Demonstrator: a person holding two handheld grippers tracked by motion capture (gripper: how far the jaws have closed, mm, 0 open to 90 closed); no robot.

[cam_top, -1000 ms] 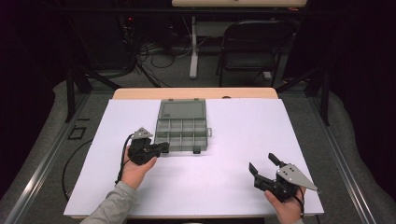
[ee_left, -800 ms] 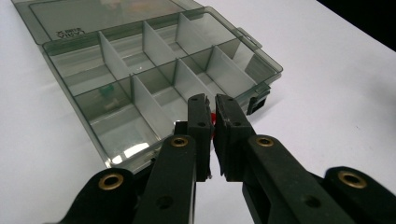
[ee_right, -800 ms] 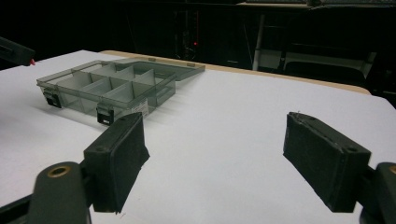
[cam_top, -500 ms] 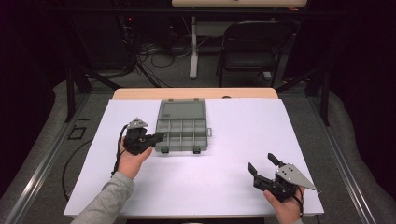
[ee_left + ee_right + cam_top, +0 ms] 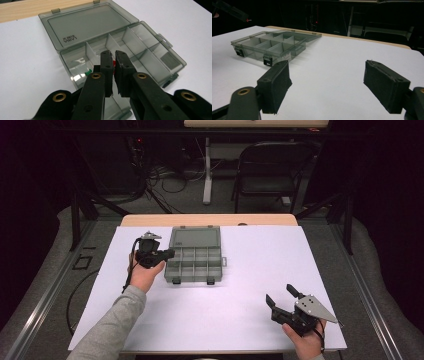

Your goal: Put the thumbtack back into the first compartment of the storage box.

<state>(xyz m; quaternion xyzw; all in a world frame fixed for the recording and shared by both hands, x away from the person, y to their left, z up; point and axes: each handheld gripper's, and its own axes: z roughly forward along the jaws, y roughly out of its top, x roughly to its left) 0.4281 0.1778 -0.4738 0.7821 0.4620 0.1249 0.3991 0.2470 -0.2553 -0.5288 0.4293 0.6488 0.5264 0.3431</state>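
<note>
A smoky clear organiser box (image 5: 196,268) lies open in the middle of the white table, its lid (image 5: 90,25) folded back flat. My left gripper (image 5: 171,253) hovers at the box's left edge with its jaws pointing over the compartments. It is shut on a small red piece (image 5: 114,65) that peeks out between the pads. A small green piece (image 5: 87,72) lies in a near compartment. My right gripper (image 5: 279,293) rests near the front right of the table, open and holding nothing, with the box (image 5: 269,45) far off to its left.
The white sheet (image 5: 260,255) covers the table, with a wooden strip (image 5: 210,220) along its far edge. A folding chair (image 5: 270,170) and cables stand on the floor beyond. The box's latches (image 5: 267,60) face the near side.
My left gripper has moved away from the person, up along the box's left side, and risen a little. The right gripper has stayed put.
</note>
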